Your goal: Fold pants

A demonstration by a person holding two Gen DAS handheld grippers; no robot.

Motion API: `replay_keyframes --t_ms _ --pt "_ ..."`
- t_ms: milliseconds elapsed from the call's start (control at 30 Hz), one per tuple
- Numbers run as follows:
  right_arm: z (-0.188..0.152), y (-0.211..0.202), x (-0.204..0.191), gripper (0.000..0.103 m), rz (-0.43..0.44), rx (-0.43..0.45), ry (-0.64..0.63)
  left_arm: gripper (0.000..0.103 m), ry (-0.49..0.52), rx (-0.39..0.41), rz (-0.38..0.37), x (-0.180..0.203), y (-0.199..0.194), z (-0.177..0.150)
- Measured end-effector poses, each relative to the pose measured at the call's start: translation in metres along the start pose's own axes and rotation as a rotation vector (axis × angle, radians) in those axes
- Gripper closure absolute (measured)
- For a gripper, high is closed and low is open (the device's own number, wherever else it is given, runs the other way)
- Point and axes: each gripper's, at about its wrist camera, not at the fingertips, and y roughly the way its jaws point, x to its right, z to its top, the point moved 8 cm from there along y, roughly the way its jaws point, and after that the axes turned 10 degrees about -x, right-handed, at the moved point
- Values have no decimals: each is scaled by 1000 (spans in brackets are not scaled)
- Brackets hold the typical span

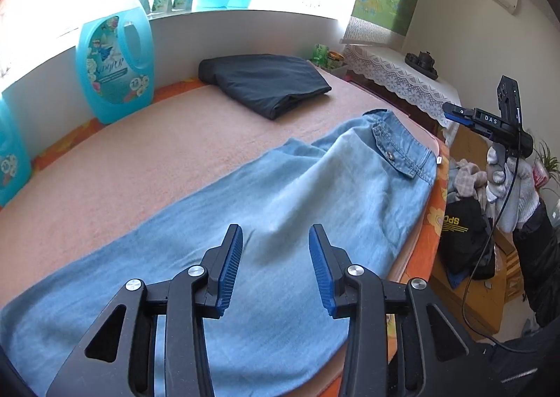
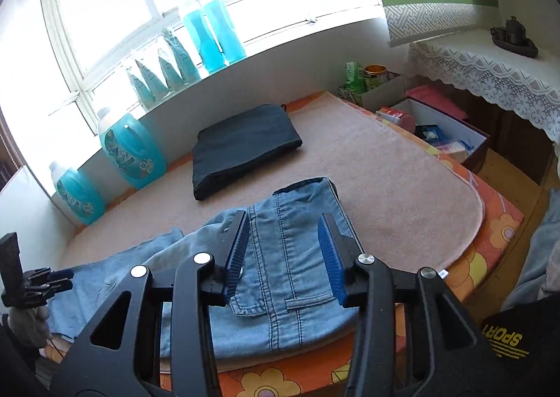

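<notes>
Light blue denim pants (image 1: pixel 280 208) lie flat along the near edge of a pink towel-covered table (image 1: pixel 140 166). The waistband end with a pocket flap is toward the right. My left gripper (image 1: pixel 275 243) is open and empty, hovering over the leg part. My right gripper (image 2: pixel 284 232) is open and empty above the waistband end of the pants (image 2: pixel 290 274). The right gripper also shows in the left wrist view (image 1: pixel 455 113), held off the table's right edge. The left gripper shows at the left edge of the right wrist view (image 2: pixel 52 279).
Folded dark pants (image 1: pixel 266 82) lie at the back of the table (image 2: pixel 402 187). Blue detergent bottles (image 1: pixel 115 68) stand along the wall and windowsill. Boxes (image 2: pixel 437 138) and a lace-covered cabinet (image 2: pixel 490 64) stand to the right. A clothes pile (image 1: pixel 465 208) lies off the table's right edge.
</notes>
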Motion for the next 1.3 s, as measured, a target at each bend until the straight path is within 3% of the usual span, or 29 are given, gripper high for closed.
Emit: replay_keyframes --t_ms 133,200,400,467,533,767,967,1033,1100,1200,1300 --pt "33 43 -24 57 62 -71 -141 59 7 -21 -57 -1 29 38" --pt "40 72 -36 35 129 -144 -214 56 19 -41 -57 -2 50 53" --pt "32 163 -48 35 91 -414 -485 56 43 -130 -103 1 115 81" --pt "26 185 -44 35 71 -485 -540 56 46 -159 -139 3 132 87" --pt "19 200 -43 35 110 -548 -555 56 47 -178 -168 5 145 92" --pt "5 210 -47 35 207 -627 -624 50 70 -228 -242 13 171 101" --pt "5 212 -46 35 226 -633 -642 50 120 -215 -234 21 177 95" --pt "8 209 -47 35 225 -640 -668 54 124 -202 -228 21 175 94" --pt "14 206 -45 35 198 -633 -694 78 122 -208 -233 22 176 92" --pt "19 207 -33 35 181 -663 -684 85 134 -194 -223 23 173 91" --pt "13 210 -35 31 222 -711 -692 89 138 -160 -203 20 165 91"
